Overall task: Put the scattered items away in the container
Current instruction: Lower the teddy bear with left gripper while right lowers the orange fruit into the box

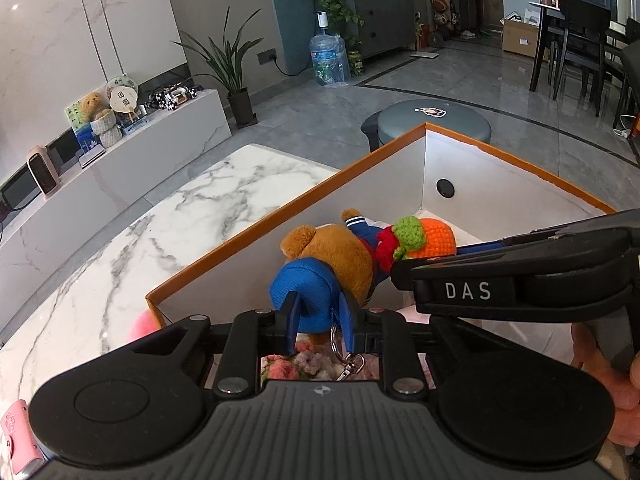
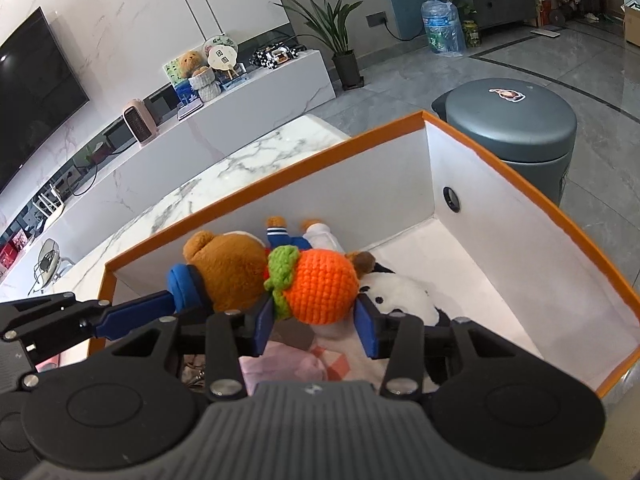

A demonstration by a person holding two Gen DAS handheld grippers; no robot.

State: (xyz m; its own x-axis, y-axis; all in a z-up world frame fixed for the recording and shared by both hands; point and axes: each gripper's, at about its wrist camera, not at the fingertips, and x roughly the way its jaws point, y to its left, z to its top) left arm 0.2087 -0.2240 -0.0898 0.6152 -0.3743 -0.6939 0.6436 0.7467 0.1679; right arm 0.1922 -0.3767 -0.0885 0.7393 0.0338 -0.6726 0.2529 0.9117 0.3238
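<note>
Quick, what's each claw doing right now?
Left claw: closed on the teddy's blue hat.
Right claw: closed on the orange crochet toy.

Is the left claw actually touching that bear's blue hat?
Touching: the left wrist view shows the left gripper with both fingers pressed against the blue hat.

Beyond the white grey-veined marble table [image 1: 168,224]: a round dark grey lidded bin [image 2: 516,128] on the grey tiled floor. Along the wall, a long white marble-look console [image 2: 256,108] carrying a pink heater [image 2: 136,122] and a small brown plush bear [image 2: 190,62]. Past its far end, a potted green plant [image 2: 336,32] and a blue water jug [image 2: 440,26]. Black television [image 2: 32,92] mounted above. Dark dining chairs [image 1: 580,40] far right.
</note>
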